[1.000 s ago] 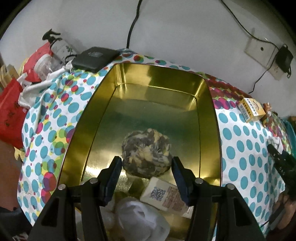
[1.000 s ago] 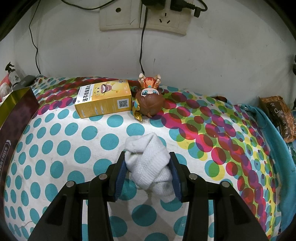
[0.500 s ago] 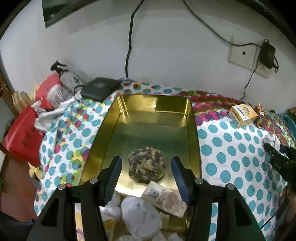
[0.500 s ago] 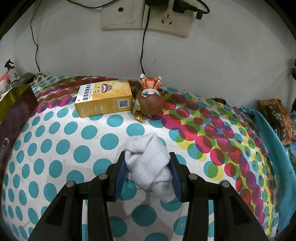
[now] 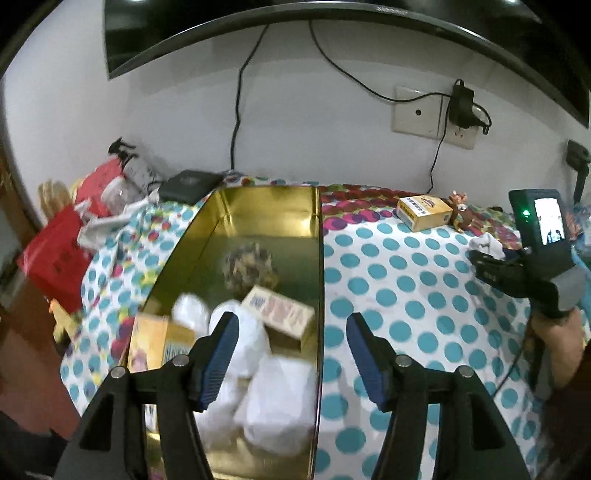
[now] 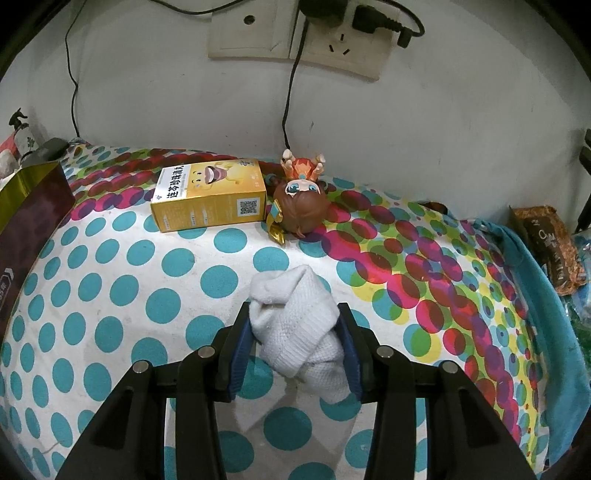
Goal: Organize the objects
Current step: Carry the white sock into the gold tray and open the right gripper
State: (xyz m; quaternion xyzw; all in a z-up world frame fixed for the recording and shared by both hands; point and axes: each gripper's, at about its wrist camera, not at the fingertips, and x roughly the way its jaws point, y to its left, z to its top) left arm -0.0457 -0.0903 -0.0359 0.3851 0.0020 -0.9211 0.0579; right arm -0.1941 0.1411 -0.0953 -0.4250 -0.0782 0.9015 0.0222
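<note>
A gold tin box [image 5: 258, 206] stands on the dotted cloth; its corner also shows in the right wrist view [image 6: 33, 184]. Inside lie a mottled ball [image 5: 249, 264], a small carton [image 5: 282, 314], a yellow box [image 5: 157, 345] and white bundles [image 5: 277, 398]. My left gripper [image 5: 291, 354] is open and empty, raised above the tin's near right edge. My right gripper [image 6: 295, 347] is shut on a white rolled sock [image 6: 295, 332] resting on the cloth. A yellow carton [image 6: 210, 199] and a brown doll figure [image 6: 301, 201] lie beyond it.
Red bags and bottles [image 5: 85, 210] crowd the table's left end beside a black case [image 5: 190, 184]. A cable hangs down the wall to a socket [image 6: 295, 33]. A teal cloth [image 6: 546, 295] and a brown packet [image 6: 546, 247] lie at the right edge.
My left gripper has pulled back and up from the mottled ball, and to the right, so more of the tin's contents show. The right gripper has closed in on the sock.
</note>
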